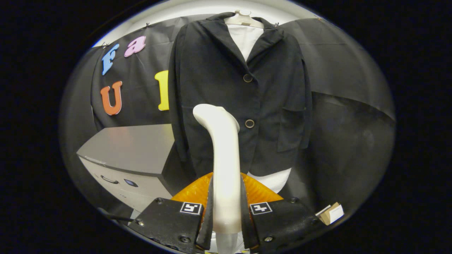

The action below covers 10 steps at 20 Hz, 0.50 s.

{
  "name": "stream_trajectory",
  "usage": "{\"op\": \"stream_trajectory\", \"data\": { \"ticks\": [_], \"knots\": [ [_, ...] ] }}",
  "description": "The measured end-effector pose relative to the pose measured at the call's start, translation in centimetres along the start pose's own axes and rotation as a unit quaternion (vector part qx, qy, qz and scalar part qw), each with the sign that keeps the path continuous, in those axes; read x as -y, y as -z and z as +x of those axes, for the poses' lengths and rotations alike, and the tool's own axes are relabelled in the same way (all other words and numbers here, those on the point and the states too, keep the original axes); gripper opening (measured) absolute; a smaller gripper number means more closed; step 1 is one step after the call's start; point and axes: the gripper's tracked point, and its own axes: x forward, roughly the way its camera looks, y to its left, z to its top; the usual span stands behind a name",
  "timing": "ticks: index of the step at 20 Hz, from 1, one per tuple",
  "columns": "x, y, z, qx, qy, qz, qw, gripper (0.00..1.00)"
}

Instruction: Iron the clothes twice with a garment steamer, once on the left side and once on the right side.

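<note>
Hand-held gripper (226, 211) clamps steamer (224, 158); jacket (240, 91) beyond.

The tool (226, 211) clamps the white garment steamer (223, 155) between both fingers, its head held against the hanging black jacket (212, 70) (lower front, beside the buttons).

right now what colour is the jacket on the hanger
Black jacket, with a white lining at the collar; clearest in the gripper view.
</note>
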Motion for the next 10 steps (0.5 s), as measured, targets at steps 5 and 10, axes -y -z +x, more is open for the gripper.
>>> {"op": "stream_trajectory", "data": {
  "ticks": [5,10],
  "knots": [
    [0.3,2.9,0.8,-0.03,0.0,-0.002,1.0,0.37],
    [-0.3,6.0,2.0,-0.061,0.001,-0.009,0.998,0.37]
  ]
}}
